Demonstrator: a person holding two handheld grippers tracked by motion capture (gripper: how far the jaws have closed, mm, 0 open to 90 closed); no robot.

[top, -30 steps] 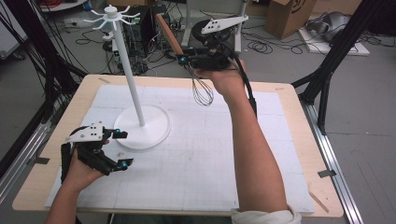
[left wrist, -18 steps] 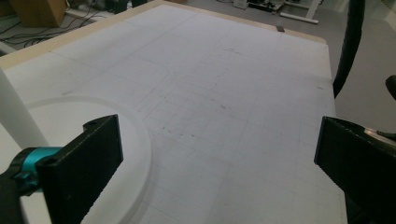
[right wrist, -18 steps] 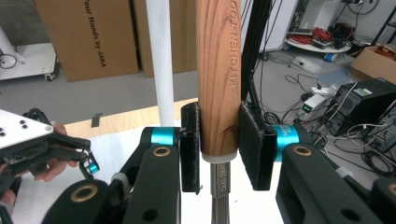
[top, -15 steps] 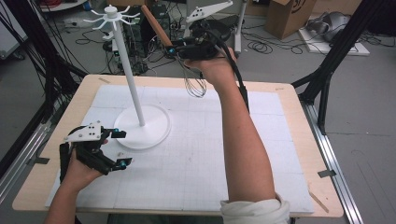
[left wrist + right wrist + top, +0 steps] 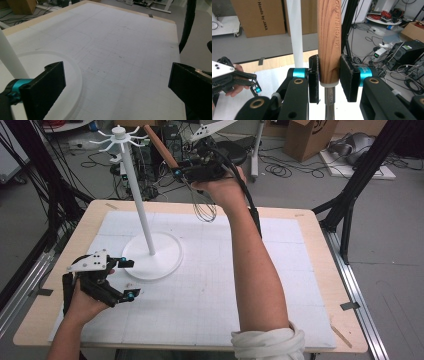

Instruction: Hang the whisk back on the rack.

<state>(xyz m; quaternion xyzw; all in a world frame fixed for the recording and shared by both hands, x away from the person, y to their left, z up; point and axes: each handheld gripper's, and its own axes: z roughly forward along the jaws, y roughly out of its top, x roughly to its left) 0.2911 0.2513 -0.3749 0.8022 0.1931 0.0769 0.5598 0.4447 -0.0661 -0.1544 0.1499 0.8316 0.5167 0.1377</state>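
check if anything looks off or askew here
Nothing stands out. The right gripper is clamped squarely on the whisk by its wooden handle, wires hanging down, beside the white hook stand, which is upright. The left gripper rests open by the stand's base.

A robotics lab or workshop, wooden desk (image 5: 320, 285) topped with a white gridded mat (image 5: 200, 295), black rig legs (image 5: 360, 175) at the sides, cables (image 5: 280, 167) strewn over the grey floor, cardboard boxes (image 5: 312, 137) at the far right, electronics (image 5: 405, 53) nearby
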